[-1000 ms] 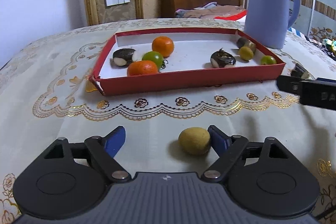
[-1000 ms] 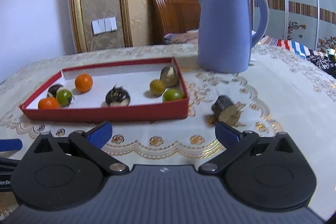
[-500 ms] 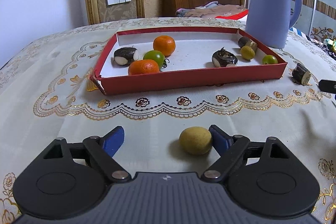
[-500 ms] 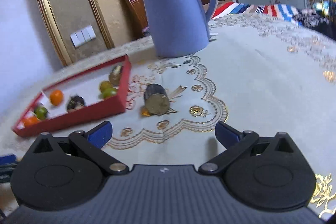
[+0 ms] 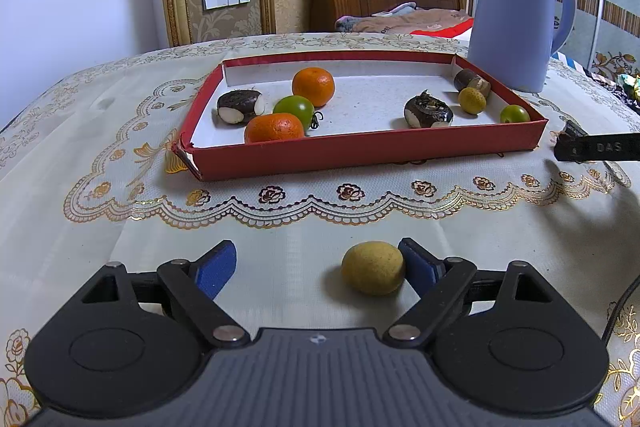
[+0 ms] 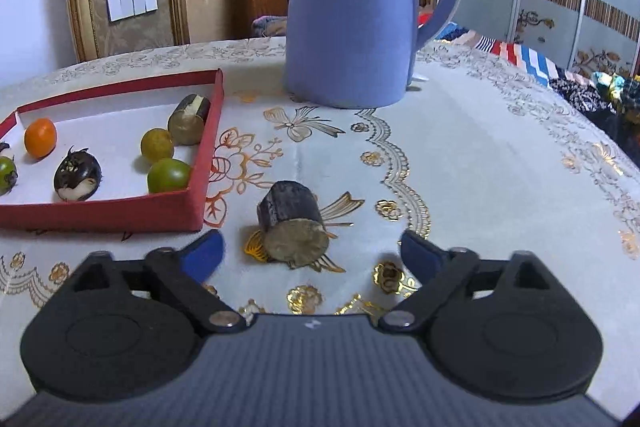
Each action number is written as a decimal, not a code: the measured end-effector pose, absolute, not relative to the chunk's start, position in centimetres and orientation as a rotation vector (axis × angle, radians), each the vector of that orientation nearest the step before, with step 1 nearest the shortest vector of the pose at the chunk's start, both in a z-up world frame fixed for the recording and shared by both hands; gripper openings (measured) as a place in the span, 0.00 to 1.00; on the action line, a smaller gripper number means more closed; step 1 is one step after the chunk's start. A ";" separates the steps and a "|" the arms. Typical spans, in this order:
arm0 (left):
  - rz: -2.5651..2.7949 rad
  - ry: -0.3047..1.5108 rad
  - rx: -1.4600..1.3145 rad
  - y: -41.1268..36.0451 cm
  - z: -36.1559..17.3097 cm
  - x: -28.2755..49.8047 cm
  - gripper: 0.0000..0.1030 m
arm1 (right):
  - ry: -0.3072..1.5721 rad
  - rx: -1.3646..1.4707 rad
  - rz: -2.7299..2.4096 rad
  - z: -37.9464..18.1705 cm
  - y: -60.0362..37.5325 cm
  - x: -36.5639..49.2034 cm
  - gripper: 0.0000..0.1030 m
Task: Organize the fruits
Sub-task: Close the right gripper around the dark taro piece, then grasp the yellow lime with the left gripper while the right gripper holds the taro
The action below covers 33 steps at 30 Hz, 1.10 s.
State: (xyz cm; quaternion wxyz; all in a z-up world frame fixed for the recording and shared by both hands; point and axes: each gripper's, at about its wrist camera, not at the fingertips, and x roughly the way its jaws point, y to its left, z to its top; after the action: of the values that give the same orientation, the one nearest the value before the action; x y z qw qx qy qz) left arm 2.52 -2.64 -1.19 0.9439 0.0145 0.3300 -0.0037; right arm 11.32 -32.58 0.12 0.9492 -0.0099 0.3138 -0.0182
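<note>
My left gripper (image 5: 316,263) hovers low over the tablecloth (image 5: 80,227), its jaws apart; a yellow fruit (image 5: 373,268) lies on the cloth between them, just beside the right pad (image 5: 416,265). Beyond it, the red tray (image 5: 360,151) holds two oranges (image 5: 313,86), green fruits (image 5: 295,110) and dark peeled pieces (image 5: 240,105). To the right, my right gripper (image 6: 310,249) has its jaws closing, not yet touching the dark cut stalk piece (image 6: 294,227) lying on the cloth between them, just right of the tray's near corner. The blue kettle (image 6: 352,7) stands far behind it.
</note>
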 end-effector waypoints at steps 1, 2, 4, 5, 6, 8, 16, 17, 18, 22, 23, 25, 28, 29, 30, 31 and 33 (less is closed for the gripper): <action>-0.008 0.673 0.030 -2.6 -1.2 2.5 0.85 | 0.640 -0.017 -0.033 0.1 -32.5 11.5 0.86; -0.008 0.673 0.030 -2.6 -1.2 2.5 0.85 | 0.644 -0.016 -0.029 0.0 -32.5 11.7 0.86; -0.008 0.673 0.030 -2.6 -1.2 2.5 0.85 | 0.645 -0.020 -0.029 -0.1 -32.3 11.9 0.86; -0.007 0.673 0.030 -2.6 -1.2 2.5 0.86 | 0.644 -0.026 -0.027 -0.1 -32.2 11.9 0.85; -0.007 0.673 0.030 -2.6 -1.2 2.5 0.86 | 0.643 -0.032 -0.025 -0.1 -32.1 11.9 0.84; -0.007 0.673 0.030 -2.6 -1.2 2.5 0.86 | 0.641 -0.039 -0.027 -0.1 -31.9 12.1 0.82; -0.007 0.673 0.029 -2.6 -1.2 2.5 0.86 | 0.627 -0.080 -0.008 0.2 -31.0 12.5 0.51; -0.007 0.673 0.030 -2.6 -1.2 2.5 0.86 | 0.626 -0.087 0.001 0.2 -30.8 12.5 0.48; -0.007 0.673 0.030 -2.7 -1.2 2.5 0.86 | 0.624 -0.096 0.010 0.2 -30.6 12.4 0.44; -0.007 0.673 0.030 -2.7 -1.2 2.5 0.86 | 0.614 -0.105 0.013 0.1 -30.4 12.2 0.42; -0.007 0.673 0.030 -2.6 -1.2 2.5 0.86 | 0.615 -0.097 0.015 0.1 -30.6 12.2 0.42; -0.007 0.673 0.029 -2.6 -1.2 2.5 0.86 | 0.615 -0.086 0.016 0.1 -30.7 12.2 0.42; -0.007 0.673 0.029 -2.6 -1.2 2.5 0.86 | 0.610 -0.087 0.018 0.1 -30.8 11.8 0.34; -0.007 0.673 0.030 -2.7 -1.2 2.5 0.86 | 0.608 -0.088 0.020 0.1 -30.8 11.7 0.33; -0.007 0.673 0.030 -2.6 -1.2 2.5 0.86 | 0.607 -0.089 0.022 0.1 -30.8 11.5 0.32; -0.007 0.673 0.030 -2.6 -1.2 2.5 0.86 | 0.606 -0.088 0.022 0.1 -30.8 11.4 0.32; -0.008 0.673 0.028 -2.6 -1.2 2.5 0.86 | 0.603 -0.088 0.021 0.0 -30.8 11.3 0.32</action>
State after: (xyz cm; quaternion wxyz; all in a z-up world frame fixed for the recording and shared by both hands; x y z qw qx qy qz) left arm 2.54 -2.64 -1.20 0.9438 0.0138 0.3302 -0.0040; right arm 11.25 -30.83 0.04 0.9539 -0.0431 0.2967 0.0104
